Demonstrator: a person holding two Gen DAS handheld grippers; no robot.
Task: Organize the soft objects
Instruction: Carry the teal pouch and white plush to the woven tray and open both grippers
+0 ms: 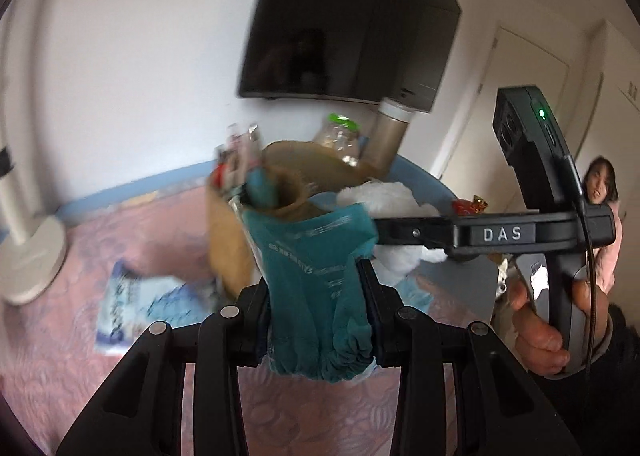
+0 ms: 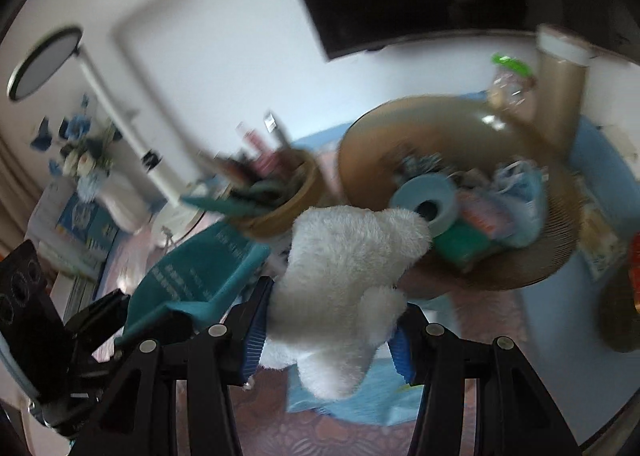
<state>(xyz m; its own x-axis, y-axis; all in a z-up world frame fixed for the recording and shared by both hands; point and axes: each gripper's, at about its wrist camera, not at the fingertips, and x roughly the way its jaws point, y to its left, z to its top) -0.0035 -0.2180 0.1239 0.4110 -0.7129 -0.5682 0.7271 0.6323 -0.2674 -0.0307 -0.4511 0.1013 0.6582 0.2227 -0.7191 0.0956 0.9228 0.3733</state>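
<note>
A dark television [image 1: 344, 15] hangs on the pale far wall, above a table spread with a pink patterned cloth [image 1: 152, 240]. On it sits a wide tan basket [image 2: 460, 191] heaped with odds and ends, a roll of blue tape among them, and to its left a smaller tan pot [image 2: 288, 191] stuffed with pens.

The white plush toy [image 2: 352, 268] hangs near the basket's front rim, clamped between the pads of the right gripper [image 2: 326, 340]. It looks light and squashy; I'd judge a grip across its thick middle safest, since a limb would flop.

The teal cloth [image 1: 320, 288] is pinched in the left gripper [image 1: 320, 320], its fingers closed on a bunched fold. It is limp and thin, and probably drapes and slides easily, so gathering several layers seems wise.
</note>
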